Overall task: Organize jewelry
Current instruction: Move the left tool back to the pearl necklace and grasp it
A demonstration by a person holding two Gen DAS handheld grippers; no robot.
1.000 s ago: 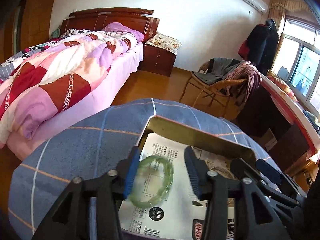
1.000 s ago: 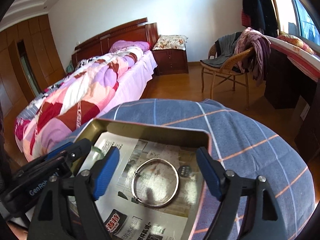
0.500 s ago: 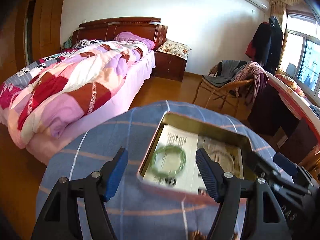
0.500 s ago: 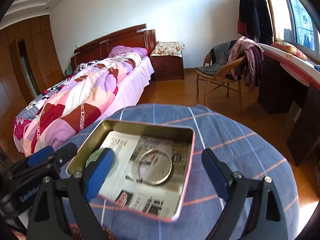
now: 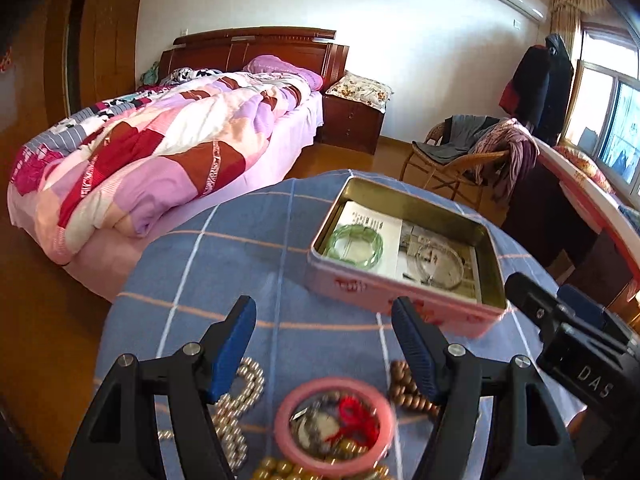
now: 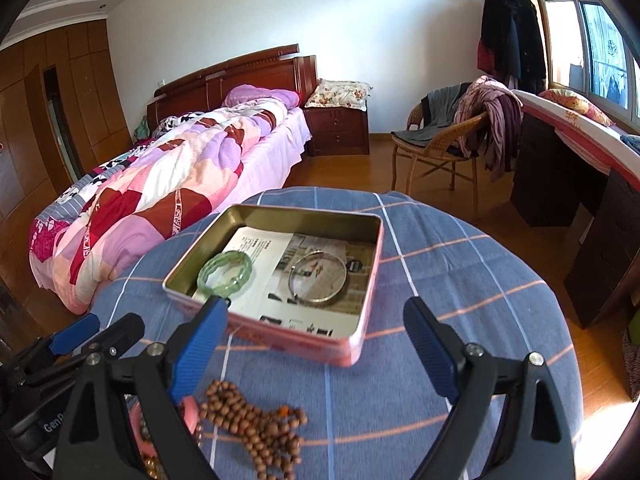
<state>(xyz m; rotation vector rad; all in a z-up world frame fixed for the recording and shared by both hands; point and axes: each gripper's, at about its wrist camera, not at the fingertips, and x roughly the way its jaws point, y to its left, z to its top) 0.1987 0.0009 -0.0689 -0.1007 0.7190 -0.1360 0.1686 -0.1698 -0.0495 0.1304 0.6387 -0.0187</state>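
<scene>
A pink tin box (image 5: pixel 404 300) (image 6: pixel 360 336) lined with printed paper stands on the round table. In it lie a green bangle (image 5: pixel 354 246) (image 6: pixel 225 273) and a silver bangle (image 5: pixel 439 261) (image 6: pixel 319 278). My left gripper (image 5: pixel 324 344) is open and empty, above a pink bangle (image 5: pixel 334 426), with a pearl string (image 5: pixel 236 404) to its left. My right gripper (image 6: pixel 314 344) is open and empty, above a brown bead string (image 6: pixel 256 420) (image 5: pixel 412 396). Both grippers are short of the box.
The table has a blue checked cloth (image 6: pixel 440 280). Gold beads (image 5: pixel 280 470) lie at the near edge. A bed (image 6: pixel 160 184) stands to the left, a wicker chair (image 6: pixel 440 148) with clothes and a dark desk (image 6: pixel 560 184) to the right.
Both grippers have pulled back and up from the box. The left gripper has left the green bangle lying in the box. The loose jewelry near the table edge has come into view.
</scene>
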